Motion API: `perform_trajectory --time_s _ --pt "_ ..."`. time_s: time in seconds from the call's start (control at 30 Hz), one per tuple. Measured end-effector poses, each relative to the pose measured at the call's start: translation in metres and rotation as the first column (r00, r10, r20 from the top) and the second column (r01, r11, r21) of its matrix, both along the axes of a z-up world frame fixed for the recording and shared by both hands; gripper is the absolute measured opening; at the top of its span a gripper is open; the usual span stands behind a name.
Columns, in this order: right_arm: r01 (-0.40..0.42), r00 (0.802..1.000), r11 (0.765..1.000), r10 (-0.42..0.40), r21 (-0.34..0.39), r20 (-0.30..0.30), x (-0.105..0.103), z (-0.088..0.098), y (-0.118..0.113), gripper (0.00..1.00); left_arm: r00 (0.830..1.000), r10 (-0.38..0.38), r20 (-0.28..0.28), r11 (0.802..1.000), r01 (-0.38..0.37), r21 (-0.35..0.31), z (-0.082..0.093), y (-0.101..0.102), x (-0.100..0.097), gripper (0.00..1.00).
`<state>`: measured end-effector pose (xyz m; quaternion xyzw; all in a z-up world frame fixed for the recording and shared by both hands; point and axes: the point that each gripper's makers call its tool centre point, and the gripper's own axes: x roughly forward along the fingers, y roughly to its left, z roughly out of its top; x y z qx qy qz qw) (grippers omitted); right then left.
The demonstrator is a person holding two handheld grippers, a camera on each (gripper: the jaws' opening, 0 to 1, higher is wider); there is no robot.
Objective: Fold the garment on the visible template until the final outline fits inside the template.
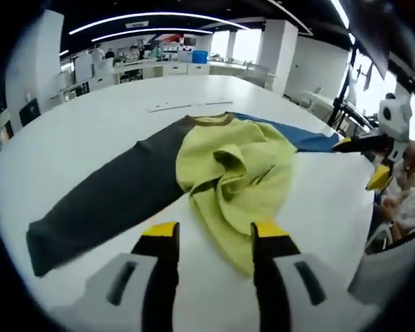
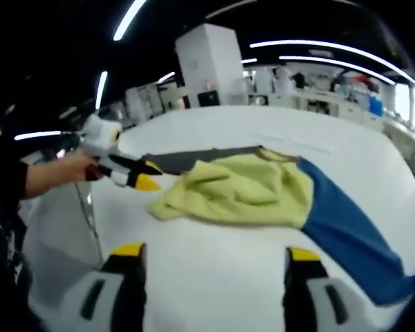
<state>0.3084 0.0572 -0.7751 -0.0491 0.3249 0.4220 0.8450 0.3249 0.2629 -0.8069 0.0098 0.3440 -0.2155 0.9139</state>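
- Left gripper [image 1: 211, 235]: nearest item in the left gripper view; 2 black jaws with yellow tips, spread apart, nothing between them, hovering just above the near hem of the garment.
- Right gripper [image 2: 216, 257]: nearest item in the right gripper view; 2 yellow-tipped jaws set wide apart, released, empty, over bare table in front of the garment.
- Table [image 1: 104, 124]: broad white surface, carrying the garment near its middle.
- Garment [image 1: 235, 169]: long-sleeved top, lying on the table; yellow-green body bunched and rumpled in folds, brown neckband at the far edge.
- Dark grey sleeve [image 1: 104, 197]: stretched flat from the body toward the near left in the left gripper view.
- Blue sleeve [image 2: 349, 232]: stretched flat the opposite way, running to the near right in the right gripper view.
- Right gripper as seen at the right edge of the left gripper view: beside the end of the blue sleeve, apart from it.
- Left gripper as seen at the left of the right gripper view: held by a hand [image 2: 69, 169], tips close to the yellow-green edge; contact cannot be told.
- Far background: white pillars, counters, ceiling strip lights.
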Motion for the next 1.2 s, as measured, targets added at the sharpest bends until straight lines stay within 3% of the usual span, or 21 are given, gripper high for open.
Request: perform_trajectory --time_s 0.2,0.43,0.87,1.2 --pt "-0.052 0.999 0.999 0.052 0.009 0.014 0.002 0.005 0.022 0.78 1.000 0.010 -0.017 1.000 -0.010 -0.005 -0.006 0.000 -0.013 0.37" --pt "-0.110 0.994 0.994 0.110 0.016 0.022 0.001 0.004 0.045 0.73 0.998 -0.022 -0.053 0.999 0.024 0.048 -0.020 -0.006 -0.032 0.33" --pt "-0.192 0.981 0.981 0.190 0.036 0.034 0.003 -0.001 0.084 0.58 0.996 0.065 -0.067 0.998 -0.067 -0.013 -0.020 -0.005 -0.037 0.20" --pt "-0.242 0.970 0.970 0.241 0.039 0.018 0.000 -0.015 0.116 0.42 0.985 0.126 -0.120 0.989 -0.133 -0.059 -0.029 -0.012 -0.048 0.11"
